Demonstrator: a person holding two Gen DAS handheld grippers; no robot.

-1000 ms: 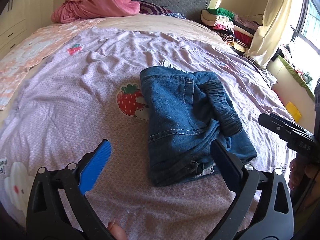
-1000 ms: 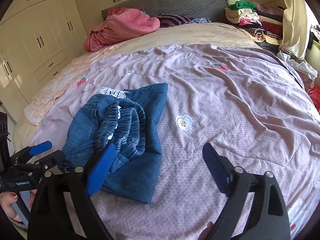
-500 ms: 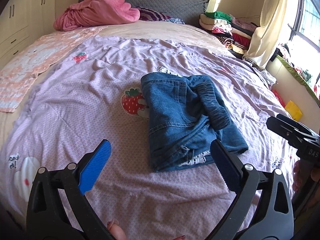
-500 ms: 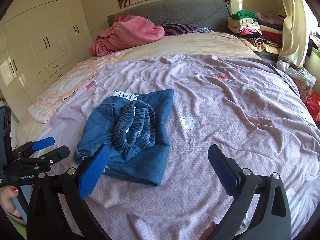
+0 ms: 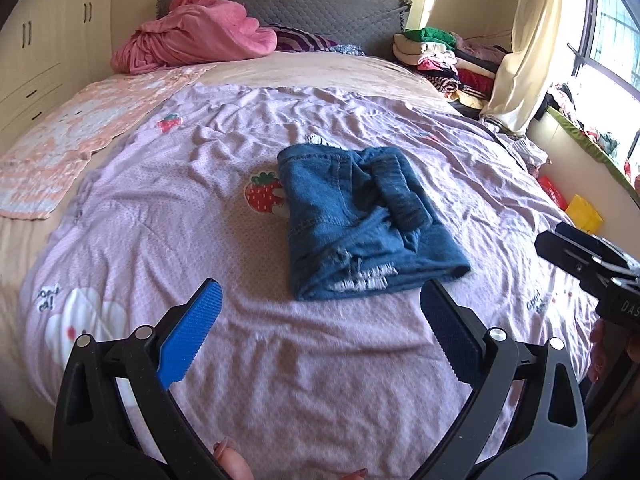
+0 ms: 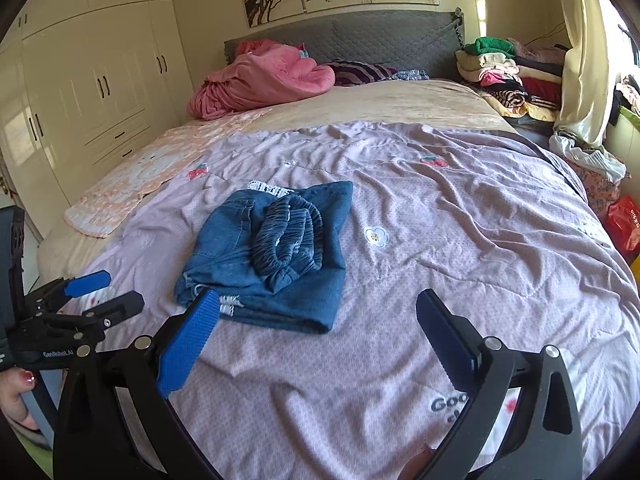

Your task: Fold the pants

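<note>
Both grippers, left gripper (image 5: 320,328) and right gripper (image 6: 318,334), hung wide open and empty above the near bedspread (image 5: 304,380). Just beyond, the jeans (image 5: 360,216) lay in a compact bundle mid-bed, waistband bunched on top. I judged folding nearly finished; next came smoothing that lump. Open quilt surrounded it, with the pink blanket (image 6: 264,76) far off.

The blue denim pants (image 5: 360,216) lie folded into a compact, roughly rectangular bundle near the middle of the bed, their gathered elastic waistband (image 6: 290,236) bunched on top, a frayed whitish hem (lace-like trim peeks out at the far edge too) showing along the near edge.
</note>
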